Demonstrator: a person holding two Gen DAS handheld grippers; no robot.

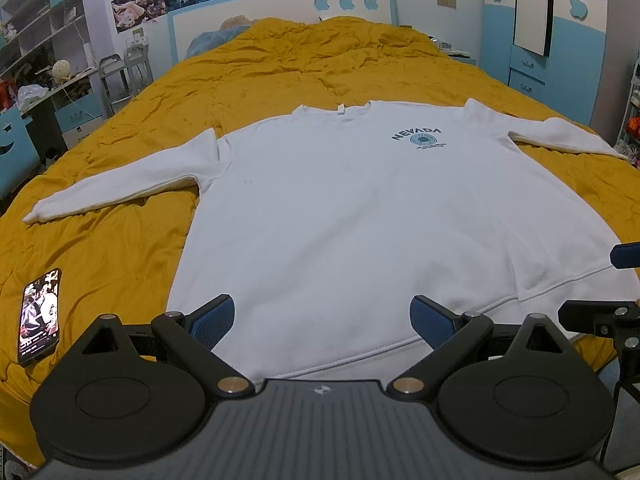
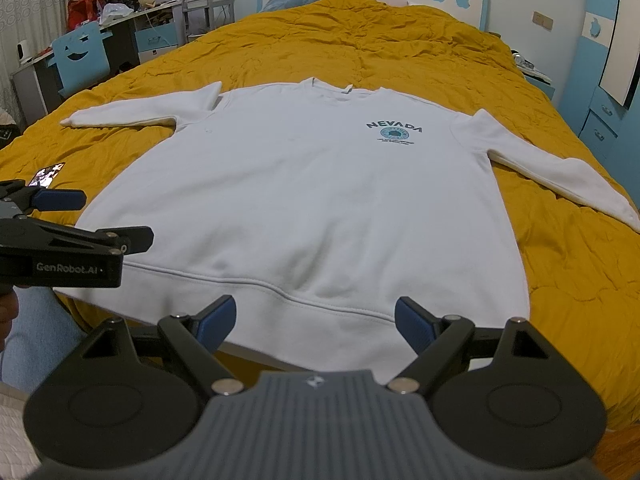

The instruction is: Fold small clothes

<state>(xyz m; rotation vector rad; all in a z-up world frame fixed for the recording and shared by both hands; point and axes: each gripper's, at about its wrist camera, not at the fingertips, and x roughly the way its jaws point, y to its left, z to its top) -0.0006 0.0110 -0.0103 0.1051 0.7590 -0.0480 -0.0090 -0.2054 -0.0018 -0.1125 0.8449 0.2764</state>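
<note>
A white long-sleeved sweatshirt (image 1: 340,208) with a dark "NEVADA" print lies flat, front up, on a mustard-yellow bedspread (image 1: 304,64); both sleeves are spread out sideways. It also shows in the right wrist view (image 2: 304,184). My left gripper (image 1: 322,320) is open and empty, hovering over the hem's left part. My right gripper (image 2: 314,322) is open and empty, just in front of the hem's middle. The left gripper also appears from the side at the left of the right wrist view (image 2: 60,208).
A smartphone (image 1: 40,316) with a lit screen lies on the bedspread left of the sweatshirt. A blue-and-white headboard (image 1: 280,12) is at the far end. A desk and shelves (image 1: 40,60) stand left, a blue wardrobe (image 1: 560,20) right.
</note>
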